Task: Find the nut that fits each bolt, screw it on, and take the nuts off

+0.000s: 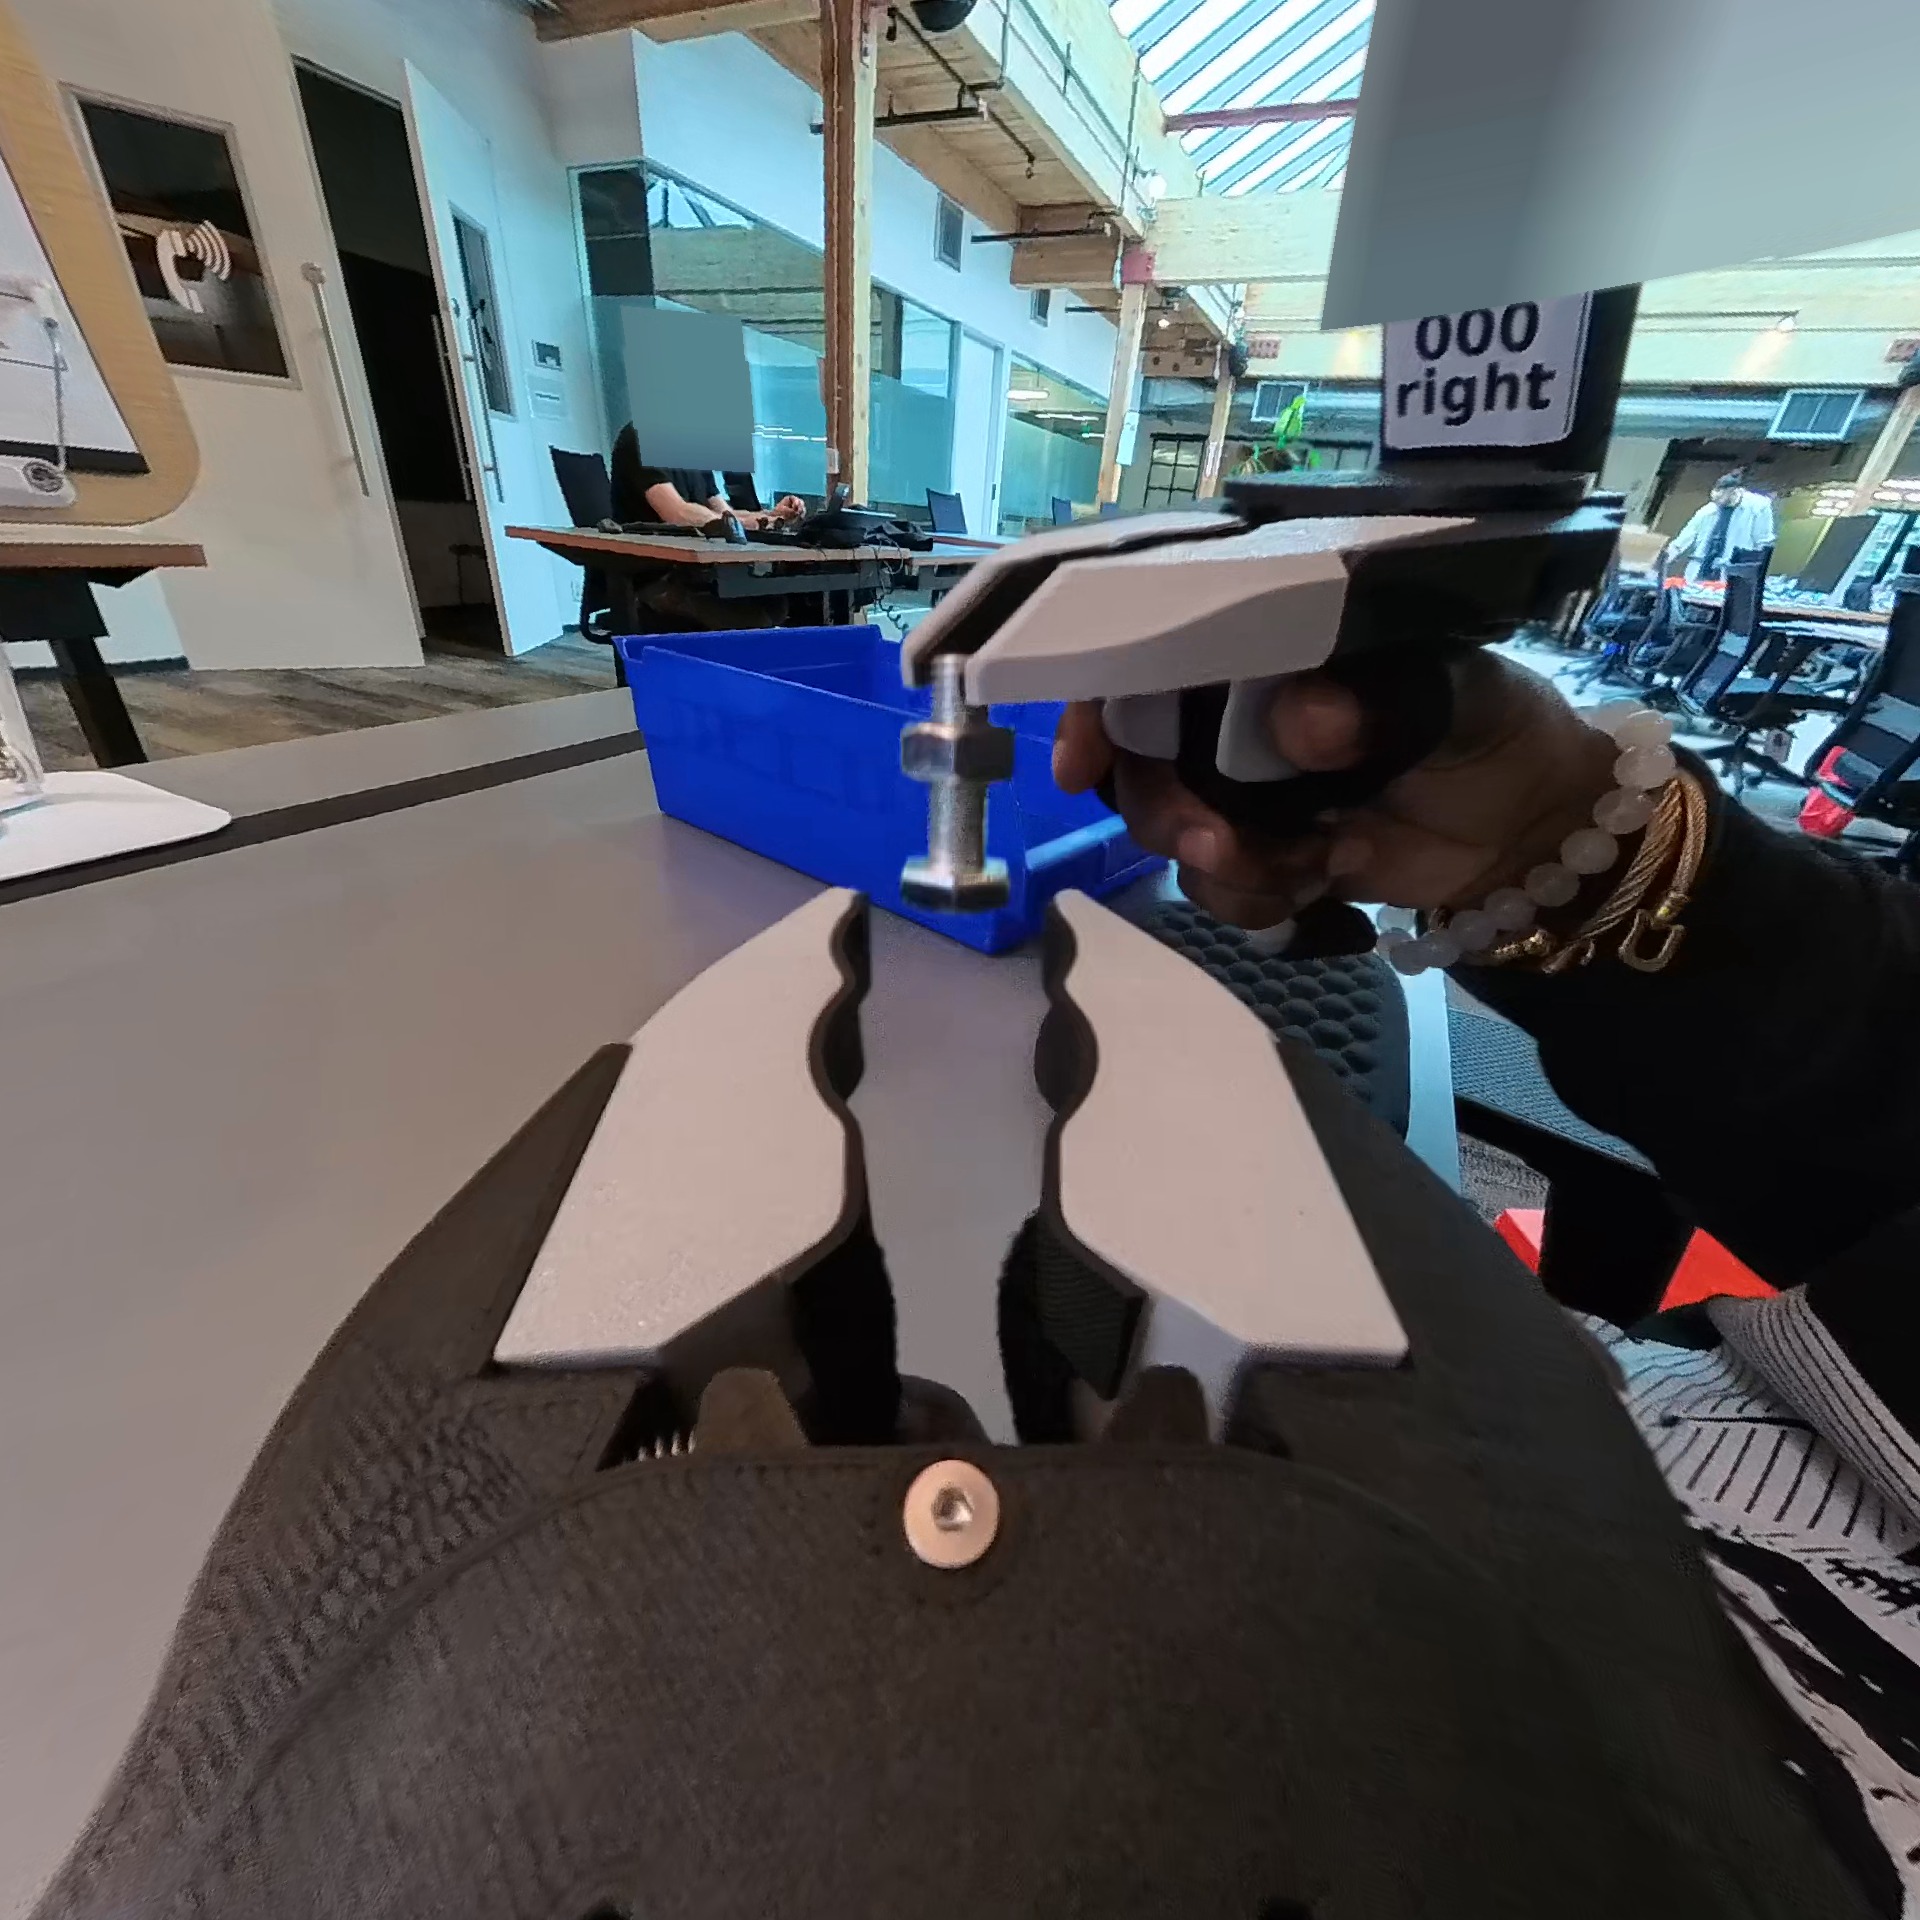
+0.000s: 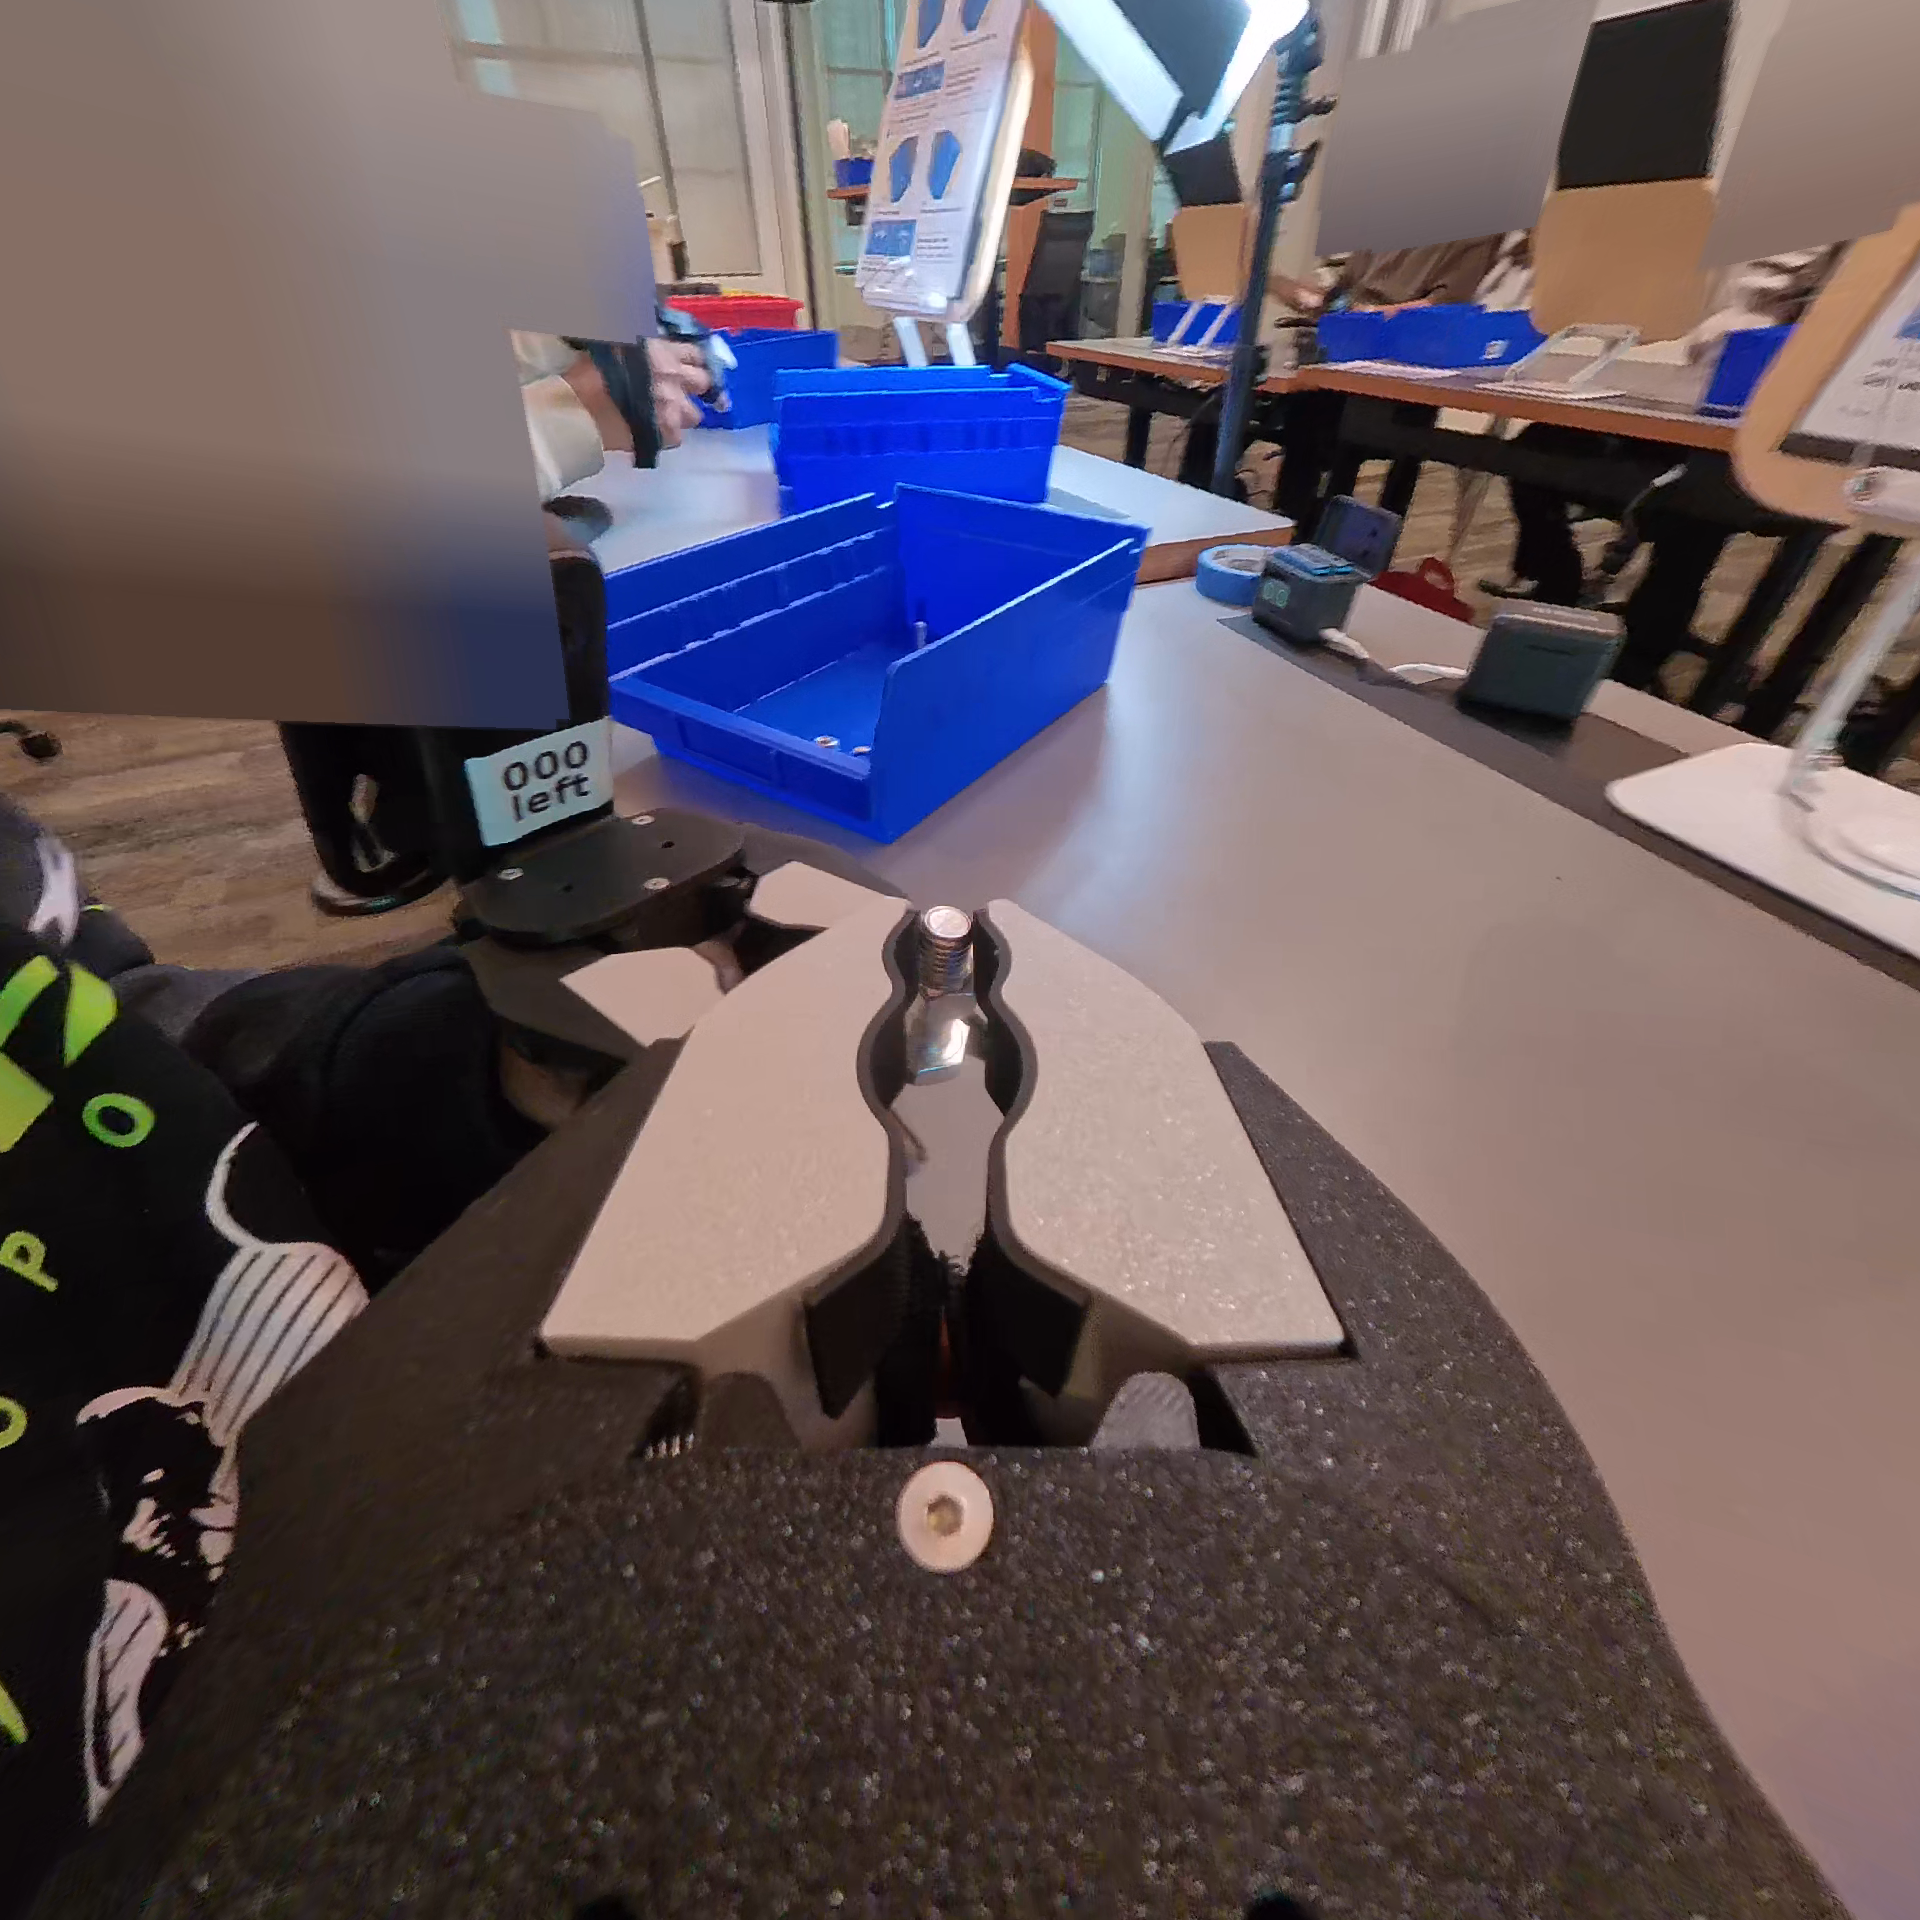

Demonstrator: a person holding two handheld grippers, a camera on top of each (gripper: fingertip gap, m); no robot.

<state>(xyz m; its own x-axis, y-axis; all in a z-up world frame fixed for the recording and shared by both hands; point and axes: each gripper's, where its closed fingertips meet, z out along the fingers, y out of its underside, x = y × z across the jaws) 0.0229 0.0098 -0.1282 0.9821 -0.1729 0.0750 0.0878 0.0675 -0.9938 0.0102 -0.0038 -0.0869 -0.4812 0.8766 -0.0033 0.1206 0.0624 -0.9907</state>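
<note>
The bolt (image 1: pixel 953 790), nut (image 1: pixel 956 750) threaded midway, hangs head-down above the tabletop (image 1: pixel 312 987), pinched by its threaded tip in the right gripper (image 1: pixel 940 665). The left gripper (image 1: pixel 954 935) waits spread and bare just below; unscrewing likely calls for clamping the nut.

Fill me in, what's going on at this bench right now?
A person is working a bolt-and-nut task with two tools. The right hand-held gripper pinches the threaded tip of a silver bolt, which hangs head-down over the grey table with a hex nut partway along its shaft. The left hand-held gripper sits just below the bolt head, open and holding nothing. A blue bin behind them has a few loose small parts in it.
</note>
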